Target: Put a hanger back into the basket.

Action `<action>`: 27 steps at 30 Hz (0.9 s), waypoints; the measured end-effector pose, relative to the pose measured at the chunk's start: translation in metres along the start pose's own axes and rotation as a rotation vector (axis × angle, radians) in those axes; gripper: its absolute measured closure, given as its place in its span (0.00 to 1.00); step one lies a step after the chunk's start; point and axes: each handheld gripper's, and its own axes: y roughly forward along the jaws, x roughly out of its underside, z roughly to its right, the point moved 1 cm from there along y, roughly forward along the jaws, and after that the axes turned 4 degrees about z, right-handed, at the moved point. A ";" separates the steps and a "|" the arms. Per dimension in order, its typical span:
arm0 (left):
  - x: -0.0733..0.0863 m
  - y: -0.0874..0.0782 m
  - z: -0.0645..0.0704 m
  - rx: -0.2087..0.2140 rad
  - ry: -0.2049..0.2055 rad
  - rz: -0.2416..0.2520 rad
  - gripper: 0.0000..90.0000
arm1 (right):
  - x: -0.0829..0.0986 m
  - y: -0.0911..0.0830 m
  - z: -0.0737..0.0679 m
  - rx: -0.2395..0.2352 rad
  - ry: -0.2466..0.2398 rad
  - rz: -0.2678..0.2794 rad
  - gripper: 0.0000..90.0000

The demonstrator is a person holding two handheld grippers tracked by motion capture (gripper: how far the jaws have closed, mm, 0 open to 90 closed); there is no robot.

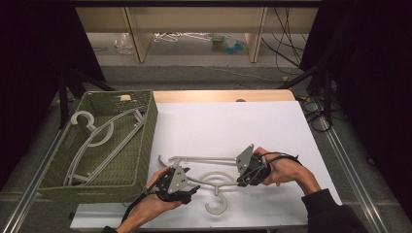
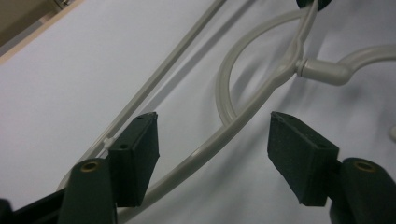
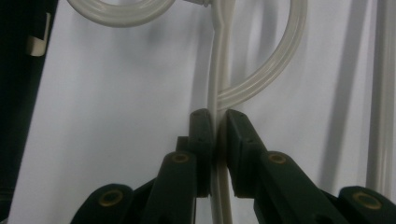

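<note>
A pale grey plastic hanger lies on the white table near its front edge, hook toward the person. My right gripper is shut on the hanger's right shoulder arm, with the arm pinched between both jaws. My left gripper is open at the hanger's left side. In the left gripper view the hanger's curved arm runs between the spread jaws without touching either. The hook's neck shows beyond the jaws.
A green woven basket stands at the table's left and holds another grey hanger. The white table top stretches bare behind the hanger. Beyond the table are a wooden shelf frame and cables on the floor.
</note>
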 end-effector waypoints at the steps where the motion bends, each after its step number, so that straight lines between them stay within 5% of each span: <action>1: 0.000 0.003 0.002 0.006 0.006 -0.012 0.38 | -0.001 -0.001 -0.001 -0.003 -0.003 0.001 0.91; 9: -0.002 0.011 0.008 0.015 0.047 -0.030 0.39 | -0.006 -0.005 -0.004 -0.010 -0.017 0.015 0.91; 12: -0.003 0.017 0.014 0.017 0.091 -0.026 0.46 | -0.008 -0.005 -0.006 -0.021 -0.020 0.024 0.91; 19: -0.008 0.022 0.016 0.036 0.125 -0.009 0.57 | -0.009 -0.005 -0.006 -0.020 -0.021 0.020 0.91; 20: -0.010 0.022 0.017 0.048 0.155 -0.018 0.65 | -0.008 -0.006 -0.006 -0.022 -0.019 0.022 0.91; 27: -0.018 0.018 0.016 0.052 0.203 -0.037 0.71 | -0.007 -0.006 -0.006 -0.027 -0.002 0.023 0.91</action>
